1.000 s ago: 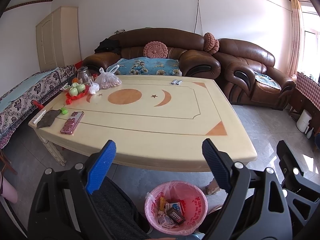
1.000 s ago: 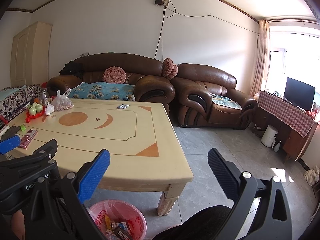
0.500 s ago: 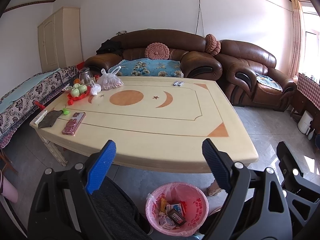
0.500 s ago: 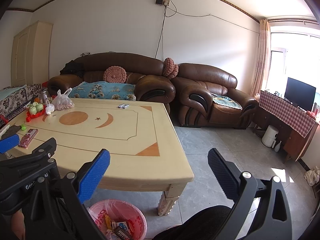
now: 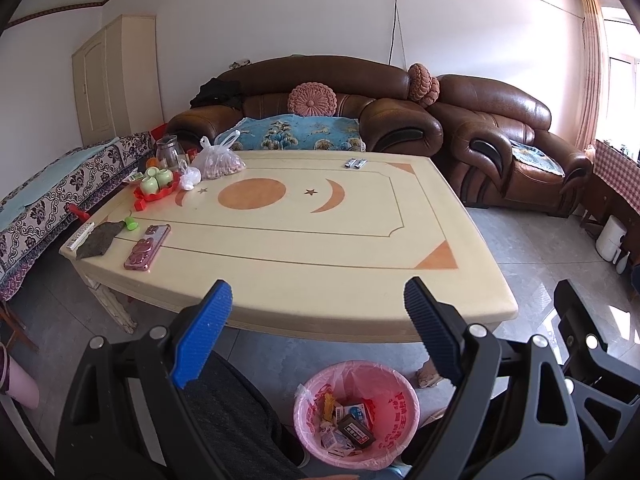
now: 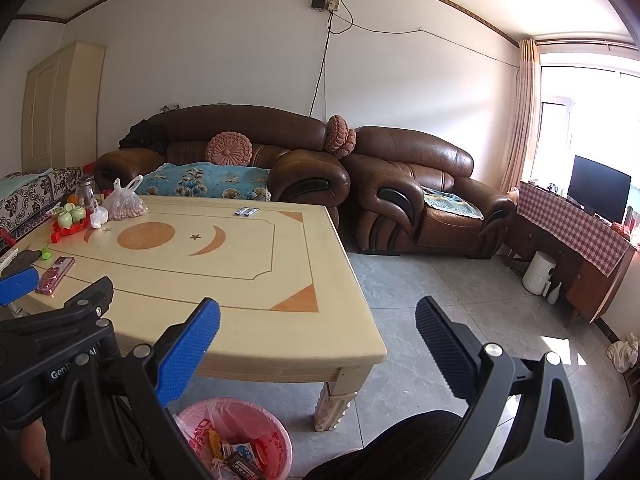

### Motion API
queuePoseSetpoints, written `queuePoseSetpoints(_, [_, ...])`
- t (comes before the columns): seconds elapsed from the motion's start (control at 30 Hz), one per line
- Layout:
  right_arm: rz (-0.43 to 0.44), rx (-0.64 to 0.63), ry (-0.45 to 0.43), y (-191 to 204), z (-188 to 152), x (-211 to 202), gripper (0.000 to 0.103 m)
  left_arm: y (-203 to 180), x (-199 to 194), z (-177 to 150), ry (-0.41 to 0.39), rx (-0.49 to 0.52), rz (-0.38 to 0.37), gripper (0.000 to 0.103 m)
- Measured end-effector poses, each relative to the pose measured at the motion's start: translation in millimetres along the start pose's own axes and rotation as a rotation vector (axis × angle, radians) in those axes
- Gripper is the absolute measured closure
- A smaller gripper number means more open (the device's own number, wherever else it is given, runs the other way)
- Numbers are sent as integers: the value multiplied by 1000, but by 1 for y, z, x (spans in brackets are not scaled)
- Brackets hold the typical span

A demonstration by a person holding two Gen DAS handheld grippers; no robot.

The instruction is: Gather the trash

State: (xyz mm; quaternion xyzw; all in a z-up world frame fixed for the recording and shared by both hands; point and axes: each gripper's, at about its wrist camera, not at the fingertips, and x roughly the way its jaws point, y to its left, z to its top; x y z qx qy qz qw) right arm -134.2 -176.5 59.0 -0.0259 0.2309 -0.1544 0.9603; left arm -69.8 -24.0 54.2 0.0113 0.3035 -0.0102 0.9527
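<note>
A pink bin [image 5: 356,412] lined with a pink bag stands on the floor in front of the table; it holds several small boxes and wrappers and also shows in the right wrist view [image 6: 236,440]. My left gripper [image 5: 316,308] is open and empty, held above the bin at the table's near edge. My right gripper [image 6: 318,328] is open and empty, over the table's near right corner. Two small silver wrappers [image 5: 355,163] lie at the table's far edge, also in the right wrist view [image 6: 247,211].
The cream table [image 5: 320,248] carries a pink phone [image 5: 147,247], a dark cloth [image 5: 98,238], a red tray with green cups [image 5: 154,186], a bag of nuts [image 5: 218,162] and a glass jar [image 5: 168,152]. Brown sofas [image 5: 320,120] stand behind. A TV cabinet [image 6: 576,248] is at right.
Both grippers have stayed open and empty. The left wrist view has drifted slightly back and up; the table sits a little lower in it.
</note>
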Motion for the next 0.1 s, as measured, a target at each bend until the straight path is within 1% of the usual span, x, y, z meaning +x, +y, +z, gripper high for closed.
queuePoseSetpoints(0.1, [1, -2, 0, 0, 0, 0, 7, -1, -1, -1, 2, 1, -1, 17])
